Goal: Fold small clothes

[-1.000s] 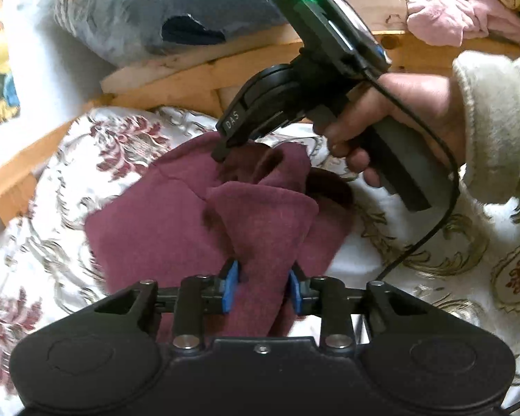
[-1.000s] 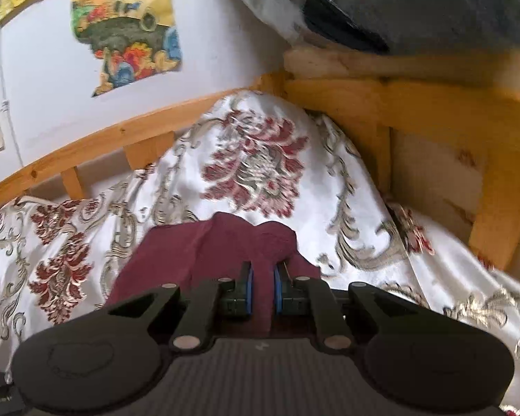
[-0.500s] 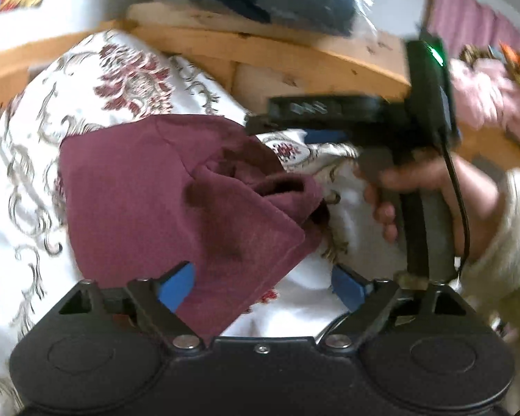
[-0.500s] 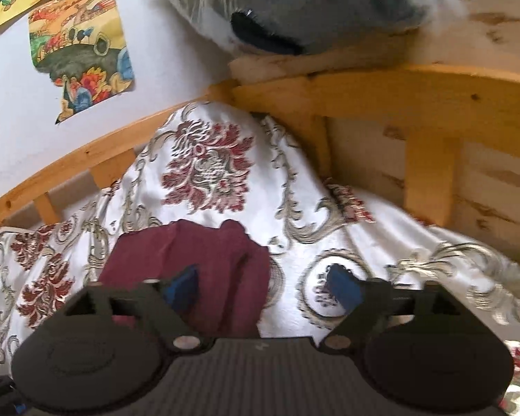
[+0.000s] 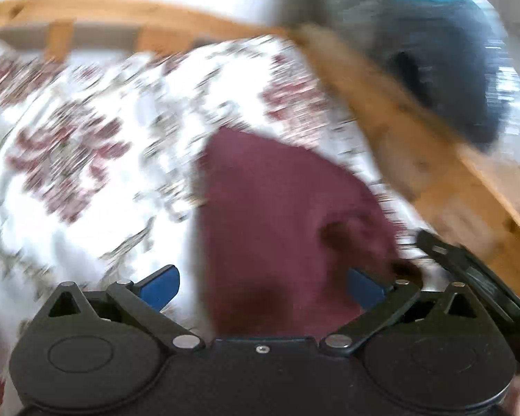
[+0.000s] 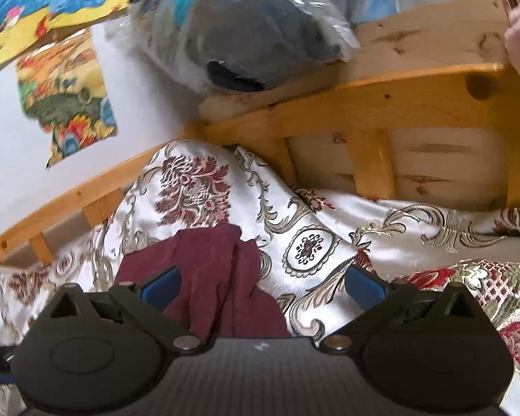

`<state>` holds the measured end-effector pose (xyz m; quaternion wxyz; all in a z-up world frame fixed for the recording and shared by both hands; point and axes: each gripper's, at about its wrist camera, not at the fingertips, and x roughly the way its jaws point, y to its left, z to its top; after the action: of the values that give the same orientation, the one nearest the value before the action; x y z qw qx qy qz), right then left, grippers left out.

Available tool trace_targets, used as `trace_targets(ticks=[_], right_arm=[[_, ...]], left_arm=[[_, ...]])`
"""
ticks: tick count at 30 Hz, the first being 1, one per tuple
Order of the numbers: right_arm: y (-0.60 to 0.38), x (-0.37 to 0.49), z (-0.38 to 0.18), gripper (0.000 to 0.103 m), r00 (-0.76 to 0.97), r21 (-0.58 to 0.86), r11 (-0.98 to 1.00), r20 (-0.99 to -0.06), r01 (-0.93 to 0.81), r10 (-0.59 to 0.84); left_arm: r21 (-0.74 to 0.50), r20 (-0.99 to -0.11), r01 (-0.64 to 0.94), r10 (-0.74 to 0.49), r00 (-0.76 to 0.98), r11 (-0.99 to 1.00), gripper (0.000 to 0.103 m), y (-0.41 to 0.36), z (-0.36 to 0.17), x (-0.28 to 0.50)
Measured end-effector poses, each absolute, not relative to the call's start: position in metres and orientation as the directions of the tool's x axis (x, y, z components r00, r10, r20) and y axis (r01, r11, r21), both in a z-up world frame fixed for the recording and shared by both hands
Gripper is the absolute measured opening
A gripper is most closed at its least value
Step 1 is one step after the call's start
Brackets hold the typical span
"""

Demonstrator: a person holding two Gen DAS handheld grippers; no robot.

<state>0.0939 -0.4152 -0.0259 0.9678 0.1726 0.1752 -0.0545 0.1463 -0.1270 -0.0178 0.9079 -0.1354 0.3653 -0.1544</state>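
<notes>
Garment: maroon cloth [image 5: 280,228] lies in a loose fold on the floral bedspread [image 5: 86,180], near the corner where the wooden bed rails [image 6: 391,104] meet; in the right wrist view [image 6: 211,277] it shows a raised crease down its middle.
Left gripper: left gripper [image 5: 261,286] has its jaws spread wide, 2 blue pads [image 5: 159,286] apart on either side of the cloth's near end, holding nothing; whether the pads touch the fabric cannot be told through the motion blur.
Right gripper: right gripper [image 6: 263,286] is also spread wide and empty, its left pad [image 6: 161,287] over the cloth's near edge, its right pad over bare bedspread [image 6: 381,228].
Other tool in left view: the black body of the right gripper [image 5: 468,274] sits just right of the cloth.
Surroundings: plastic-wrapped grey and blue bundle [image 6: 260,34] rests on the wooden headboard ledge; colourful posters [image 6: 66,90] hang on the white wall.
</notes>
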Motion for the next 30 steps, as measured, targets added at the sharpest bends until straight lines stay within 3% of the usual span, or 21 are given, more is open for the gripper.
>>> trace_targets(ticks=[5, 10, 19, 30], right_arm=[[-0.391, 0.088, -0.025, 0.103, 0.942, 0.149, 0.984, -0.332, 0.099, -0.044], [-0.376, 0.087, -0.024, 0.103, 0.937, 0.055, 0.997, -0.347, 0.056, -0.034], [-0.387, 0.098, -0.039, 0.103, 0.874, 0.005, 0.99, -0.469, 0.142, -0.123], [-0.388, 0.092, -0.035, 0.103, 0.895, 0.05, 0.995, -0.443, 0.091, -0.06]], left_arm=[[-0.409, -0.698, 0.015, -0.323, 0.64, 0.912, 0.102, -0.116, -0.037, 0.162], [-0.397, -0.744, -0.007, -0.317, 0.588, 0.918, 0.102, -0.123, -0.046, 0.171], [-0.339, -0.761, 0.041, -0.3, 0.575, 0.94, 0.102, -0.143, -0.047, 0.168], [-0.312, -0.778, 0.071, -0.298, 0.553, 0.947, 0.102, -0.146, -0.055, 0.164]])
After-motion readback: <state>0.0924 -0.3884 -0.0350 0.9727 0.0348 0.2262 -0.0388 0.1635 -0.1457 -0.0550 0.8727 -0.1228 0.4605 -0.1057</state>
